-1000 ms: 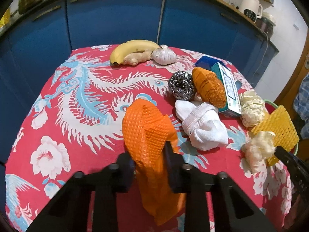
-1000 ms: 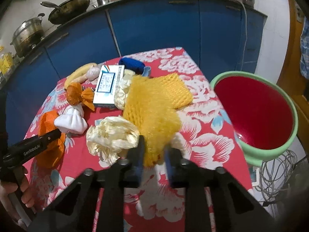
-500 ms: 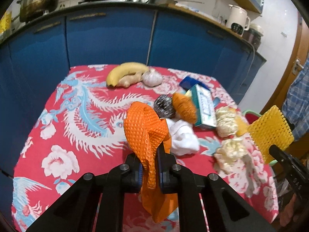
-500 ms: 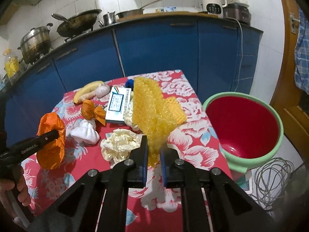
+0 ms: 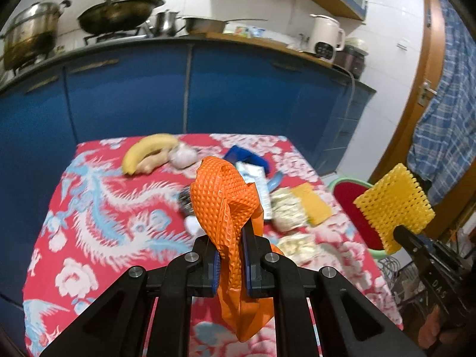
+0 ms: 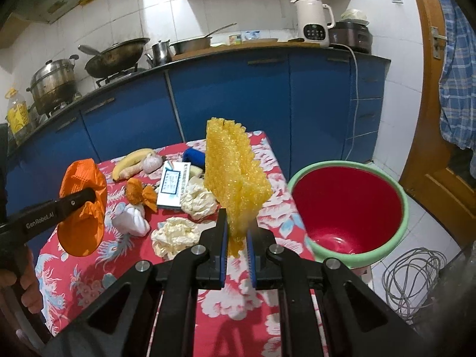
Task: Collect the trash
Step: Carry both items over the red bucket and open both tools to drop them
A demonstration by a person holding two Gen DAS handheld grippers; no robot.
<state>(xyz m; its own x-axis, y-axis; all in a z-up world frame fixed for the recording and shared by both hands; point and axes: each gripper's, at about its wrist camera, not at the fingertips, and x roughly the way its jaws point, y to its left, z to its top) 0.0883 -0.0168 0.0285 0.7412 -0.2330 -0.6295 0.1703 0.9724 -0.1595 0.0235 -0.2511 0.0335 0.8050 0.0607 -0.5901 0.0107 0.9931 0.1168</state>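
My tongs hang above the table (image 6: 261, 151), whose right edge lies just beside the red bucket (image 6: 351, 205) on the floor, open air between; my left tongs (image 5: 229, 255) pinch the orange foam net (image 5: 226, 196), which droops between and below the pads; my right tongs (image 6: 238, 238) pinch the yellow foam net (image 6: 235, 178), standing upright from them, left of the bucket's rim.

orange foam net (image 5: 226, 205): lifted off the tablecloth, now mid-frame
yellow foam net (image 6: 235, 184): raised off the tablecloth, standing upright at centre
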